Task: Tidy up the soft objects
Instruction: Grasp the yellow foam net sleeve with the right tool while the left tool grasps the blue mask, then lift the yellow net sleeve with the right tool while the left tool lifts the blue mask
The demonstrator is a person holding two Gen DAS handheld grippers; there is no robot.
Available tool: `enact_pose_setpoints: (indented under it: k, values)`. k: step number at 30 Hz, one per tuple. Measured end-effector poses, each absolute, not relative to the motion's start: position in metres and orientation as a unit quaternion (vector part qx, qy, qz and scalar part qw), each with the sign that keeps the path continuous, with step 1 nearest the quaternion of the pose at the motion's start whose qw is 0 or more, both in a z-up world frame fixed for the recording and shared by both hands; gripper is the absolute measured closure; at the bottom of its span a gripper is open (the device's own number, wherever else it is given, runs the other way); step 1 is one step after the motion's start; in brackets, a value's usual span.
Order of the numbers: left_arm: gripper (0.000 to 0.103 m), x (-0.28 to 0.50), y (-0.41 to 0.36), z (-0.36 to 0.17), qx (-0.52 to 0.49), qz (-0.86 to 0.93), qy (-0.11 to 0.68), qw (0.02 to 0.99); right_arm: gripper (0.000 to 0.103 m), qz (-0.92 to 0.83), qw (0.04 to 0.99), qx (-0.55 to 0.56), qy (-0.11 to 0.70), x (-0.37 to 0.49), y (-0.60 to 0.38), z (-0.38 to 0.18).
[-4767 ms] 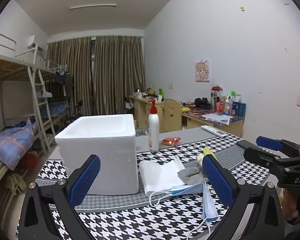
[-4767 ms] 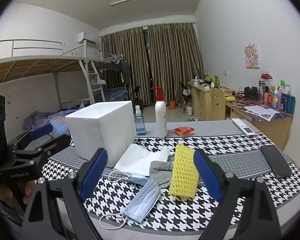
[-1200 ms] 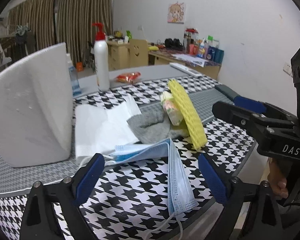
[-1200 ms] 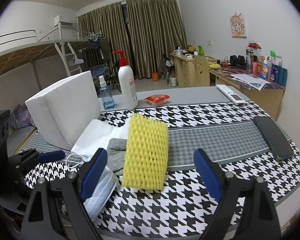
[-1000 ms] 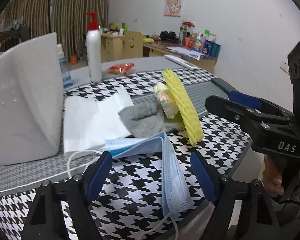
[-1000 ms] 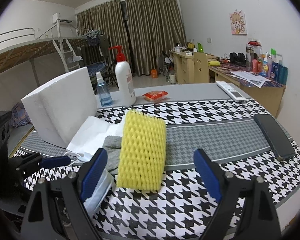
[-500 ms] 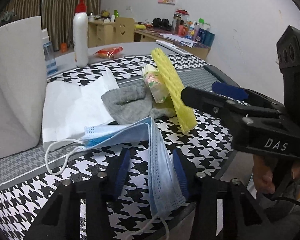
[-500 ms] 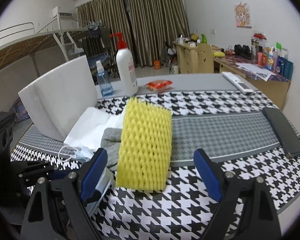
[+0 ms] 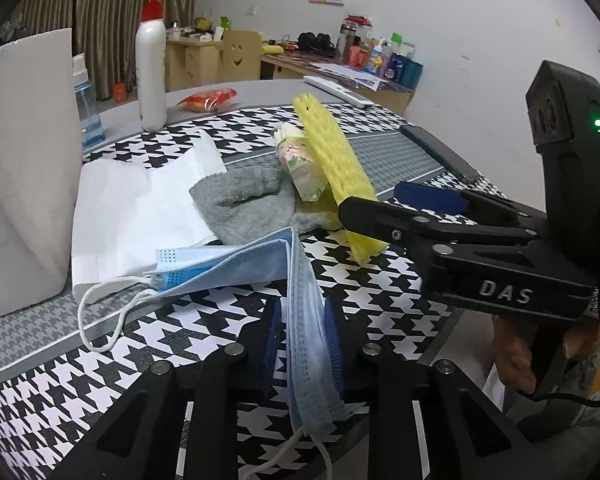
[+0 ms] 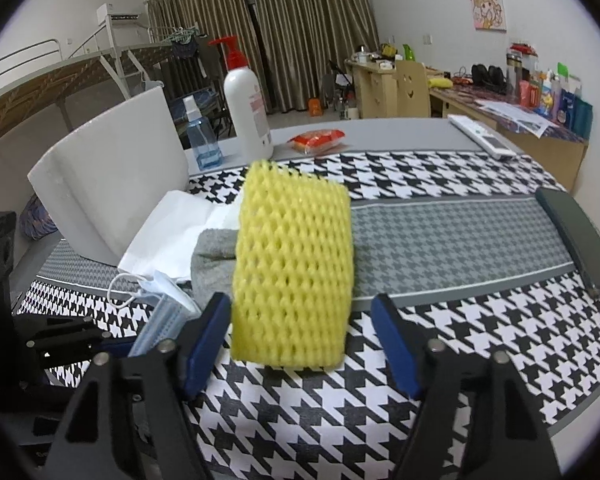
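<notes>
Houndstooth table (image 10: 480, 344) (bunk-bed room): left gripper (image 9: 303, 336) seemingly clamping mask (image 9: 306, 344), right gripper (image 10: 302, 334) apart.

White walls (image 10: 428, 8), drawn curtains (image 10: 300, 20), bunk bed (image 10: 80, 76).

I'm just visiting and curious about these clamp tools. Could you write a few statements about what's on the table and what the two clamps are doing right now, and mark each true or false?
1. The left gripper has its blue pads around the blue face mask. True; its jaws have just been closing on it.
2. The right gripper is clamped tight on the yellow foam net. False: its jaws have been closing, but a gap shows beside the right pad.
3. The grey sock lies inside the white foam box. False: it lies on the cloth beside the box.
4. A white pump bottle with a red top stands upright behind the soft things. True.
5. A dark phone lies near the table's right edge. True.
</notes>
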State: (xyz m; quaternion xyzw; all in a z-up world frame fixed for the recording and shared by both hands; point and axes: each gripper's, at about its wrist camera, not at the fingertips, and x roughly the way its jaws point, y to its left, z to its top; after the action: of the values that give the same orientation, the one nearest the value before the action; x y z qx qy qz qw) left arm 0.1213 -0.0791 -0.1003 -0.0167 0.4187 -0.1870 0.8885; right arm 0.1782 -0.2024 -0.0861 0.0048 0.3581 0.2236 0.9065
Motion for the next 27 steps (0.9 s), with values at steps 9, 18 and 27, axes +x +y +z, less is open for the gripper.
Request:
enact_pose_setpoints:
  k: [9, 18, 27]
  values:
    - [0.089, 0.122, -0.081, -0.103, -0.012, -0.191, 0.421, 0.887, 0.063, 0.222, 0.899, 0.012, 0.377, 0.180, -0.209, -0.094]
    - [0.092, 0.120, -0.082, -0.097, -0.009, -0.193, 0.408, 0.892, 0.088, 0.214, 0.904, 0.020, 0.368, 0.175, -0.221, -0.087]
    - [0.098, 0.105, -0.075, -0.082, -0.002, -0.185, 0.377, 0.908, 0.088, 0.201, 0.916, 0.021, 0.348, 0.165, -0.225, -0.071]
